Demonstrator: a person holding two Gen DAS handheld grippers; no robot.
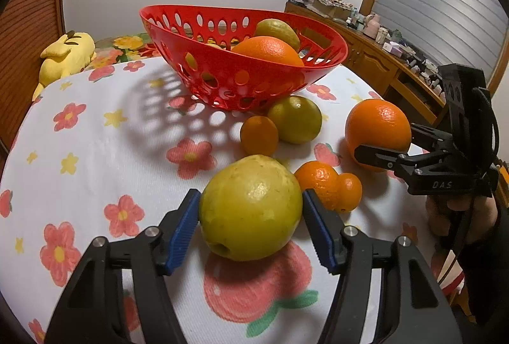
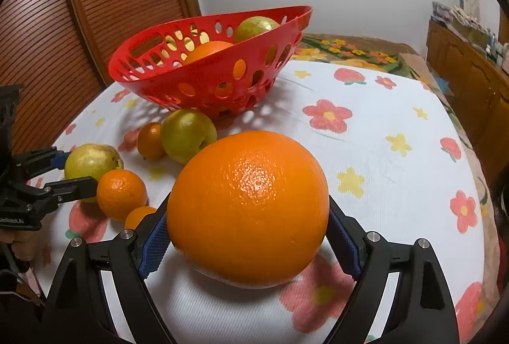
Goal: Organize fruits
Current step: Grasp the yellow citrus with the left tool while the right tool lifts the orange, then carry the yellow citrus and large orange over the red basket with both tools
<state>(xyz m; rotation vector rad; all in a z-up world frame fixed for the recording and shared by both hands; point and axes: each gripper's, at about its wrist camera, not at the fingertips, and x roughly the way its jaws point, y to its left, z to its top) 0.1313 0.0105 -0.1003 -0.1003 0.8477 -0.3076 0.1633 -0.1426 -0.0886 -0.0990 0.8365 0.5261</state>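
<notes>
My left gripper [image 1: 250,196] is shut on a yellow-green pear-like fruit [image 1: 251,207] that rests on the flowered cloth, with a blue pad against each side. My right gripper [image 2: 248,205] is shut on a large orange [image 2: 248,207], which fills the span between its pads low over the cloth. The red perforated basket [image 1: 222,70] stands behind, holding an orange [image 1: 267,50] and a green fruit [image 1: 276,29]. Loose in front of the basket lie a green fruit [image 1: 294,118], a small orange [image 1: 259,135], a mandarin [image 1: 316,178] and a tiny orange fruit [image 1: 350,191].
A white cloth with red and yellow flowers [image 2: 381,127] covers the table. A yellow plush toy [image 1: 66,58] lies at the far left edge. A wooden sideboard [image 1: 375,58] crowded with small items runs along the right wall. A hand [image 1: 458,216] holds the right gripper.
</notes>
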